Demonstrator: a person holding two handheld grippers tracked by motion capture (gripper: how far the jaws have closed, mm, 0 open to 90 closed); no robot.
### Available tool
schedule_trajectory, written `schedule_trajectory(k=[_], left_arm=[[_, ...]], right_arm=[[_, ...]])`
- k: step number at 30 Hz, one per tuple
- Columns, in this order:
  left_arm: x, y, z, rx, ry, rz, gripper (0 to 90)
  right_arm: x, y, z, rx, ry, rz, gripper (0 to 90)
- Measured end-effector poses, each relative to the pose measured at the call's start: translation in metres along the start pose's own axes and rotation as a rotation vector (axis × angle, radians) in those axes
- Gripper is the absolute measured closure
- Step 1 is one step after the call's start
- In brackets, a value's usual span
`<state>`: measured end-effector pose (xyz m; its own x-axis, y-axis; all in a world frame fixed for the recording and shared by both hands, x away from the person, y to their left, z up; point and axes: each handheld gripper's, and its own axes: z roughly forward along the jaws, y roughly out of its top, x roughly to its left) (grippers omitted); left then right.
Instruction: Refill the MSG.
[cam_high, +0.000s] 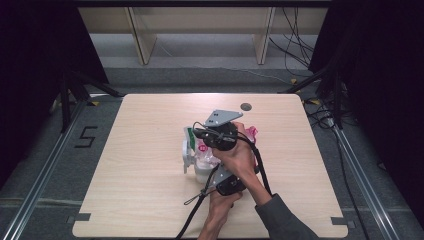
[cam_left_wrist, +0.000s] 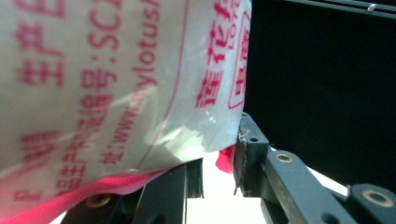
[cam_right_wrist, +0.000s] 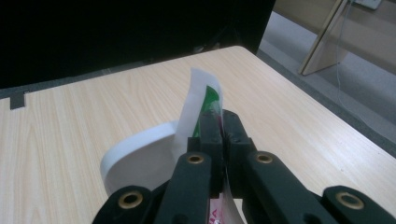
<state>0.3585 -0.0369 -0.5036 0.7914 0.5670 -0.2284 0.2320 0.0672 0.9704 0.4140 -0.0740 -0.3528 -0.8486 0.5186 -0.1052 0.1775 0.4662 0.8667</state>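
Note:
A clear plastic bag (cam_high: 206, 159) with pink-red print lies at the table's middle. In the left gripper view the bag (cam_left_wrist: 116, 84) is close up, with red lettering across it. My left gripper (cam_high: 214, 173) reaches in from the near side, and its jaws (cam_left_wrist: 219, 156) close on the bag's lower part, with the left jaw partly hidden behind the film. My right gripper (cam_high: 196, 134) comes from the right and is shut (cam_right_wrist: 223, 122) on the bag's thin white-and-green edge strip (cam_right_wrist: 201, 100), which stands upright. A white rounded object (cam_right_wrist: 135, 156) sits just beneath it.
The light wooden table (cam_high: 140, 165) has a small dark round hole (cam_high: 246, 106) near its far edge. Wooden shelf legs (cam_high: 141, 42) stand behind the table. Cables (cam_high: 300, 50) lie on the floor at the right, and black curtains hang on both sides.

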Motion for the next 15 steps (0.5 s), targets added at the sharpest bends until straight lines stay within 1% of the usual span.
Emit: schedule_trajectory(k=[1, 2, 3, 4, 5, 7, 8, 9, 10, 11, 12, 13, 14, 15], left_arm=[[0.0002, 0.0007, -0.0008, 0.004, 0.003, 0.011, 75.6], [0.0004, 0.0012, -0.0016, 0.008, -0.001, 0.018, 75.6], [0.0003, 0.0013, -0.0013, 0.0, -0.004, 0.014, 75.6], [0.0005, 0.0017, -0.0024, 0.016, 0.002, 0.018, 75.6], [-0.002, 0.0003, 0.0004, 0.001, -0.007, -0.033, 75.6], [-0.0006, -0.0014, 0.0017, 0.001, -0.008, -0.034, 75.6], [-0.0002, -0.0031, 0.0044, -0.031, -0.015, -0.041, 75.6], [-0.0003, -0.0029, 0.0039, -0.027, -0.017, -0.041, 75.6], [-0.0004, -0.0025, 0.0036, -0.026, -0.016, -0.038, 75.6], [0.0002, -0.0009, 0.0003, 0.01, -0.013, -0.017, 75.6], [0.0013, 0.0007, -0.0015, 0.015, 0.002, 0.018, 75.6], [0.0015, 0.0009, -0.0016, 0.014, 0.0, 0.022, 75.6], [-0.0012, 0.0005, -0.0007, 0.014, -0.008, -0.019, 75.6], [-0.0006, -0.0001, -0.0008, -0.001, 0.019, -0.015, 75.6]], right_arm=[[0.0009, 0.0006, -0.0003, -0.013, -0.009, 0.005, 90.0], [0.0005, 0.0019, -0.0022, -0.003, 0.001, 0.006, 90.0], [0.0004, 0.0027, -0.0028, -0.007, -0.002, 0.001, 90.0], [0.0007, 0.0031, -0.003, -0.005, -0.005, 0.008, 90.0], [0.0012, 0.003, -0.0025, 0.0, -0.003, 0.012, 90.0], [0.0012, 0.0015, 0.0004, -0.003, -0.008, 0.008, 90.0], [-0.0004, 0.001, 0.0011, 0.006, -0.003, -0.009, 90.0], [-0.0004, 0.0002, 0.002, 0.008, 0.002, -0.002, 90.0], [-0.0009, 0.0001, 0.0017, 0.005, 0.002, -0.006, 90.0], [-0.0005, 0.0004, 0.0013, -0.008, -0.005, -0.002, 90.0], [-0.0001, 0.0011, 0.0003, -0.012, -0.004, 0.004, 90.0], [-0.0004, 0.0016, -0.0007, -0.014, -0.003, -0.001, 90.0], [-0.0005, 0.0023, -0.0018, -0.007, 0.007, -0.003, 90.0], [0.0003, 0.0022, -0.0017, -0.015, -0.005, 0.011, 90.0]])
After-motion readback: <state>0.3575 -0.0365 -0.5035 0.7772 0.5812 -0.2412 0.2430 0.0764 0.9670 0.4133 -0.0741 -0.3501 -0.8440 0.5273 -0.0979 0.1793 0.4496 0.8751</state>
